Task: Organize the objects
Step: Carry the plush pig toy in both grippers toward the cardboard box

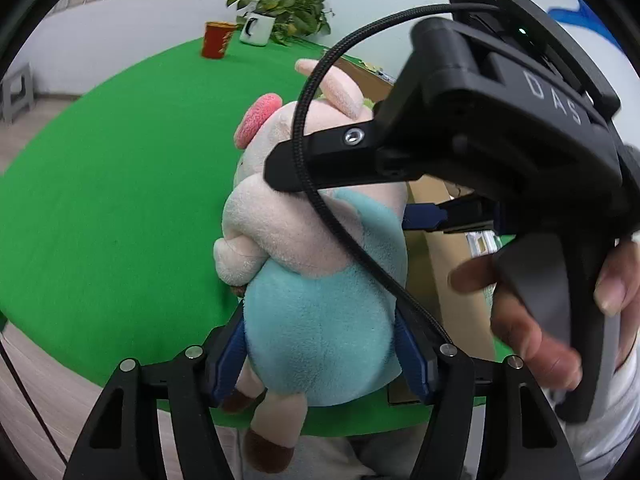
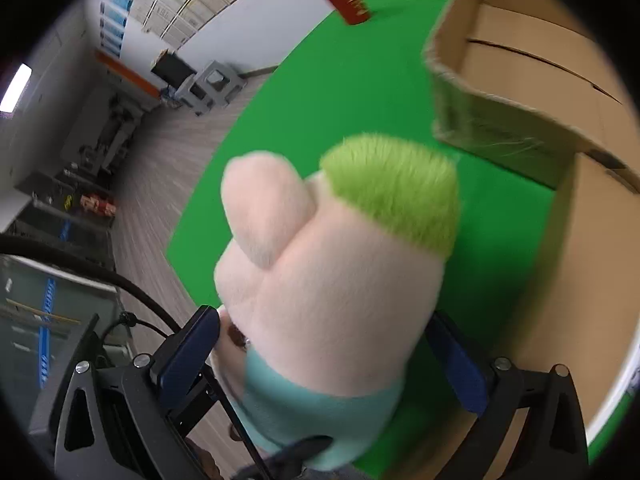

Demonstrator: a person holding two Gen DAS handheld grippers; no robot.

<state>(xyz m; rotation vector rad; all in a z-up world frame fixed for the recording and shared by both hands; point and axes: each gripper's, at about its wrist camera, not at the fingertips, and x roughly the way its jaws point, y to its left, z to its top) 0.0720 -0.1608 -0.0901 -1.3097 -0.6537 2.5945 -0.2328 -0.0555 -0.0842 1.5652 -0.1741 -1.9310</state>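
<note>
While pinched, fuzzy rounded plush pig [image 1: 320, 308]

The left gripper [image 1: 320, 344] has its blue-padded jaws pressed against the teal belly of a pink plush pig [image 1: 316, 280] above the green tabletop [image 1: 120, 200]. The right gripper [image 1: 404, 196], held in a hand [image 1: 536, 320], clamps the pig's upper body. A red cup [image 1: 216, 40] and a potted plant [image 1: 280, 4] stand far back.

green table [image 1: 120, 184], red cup [image 1: 216, 40], potted plant [image 1: 256, 30], cardboard box [image 2: 520, 72]
</note>
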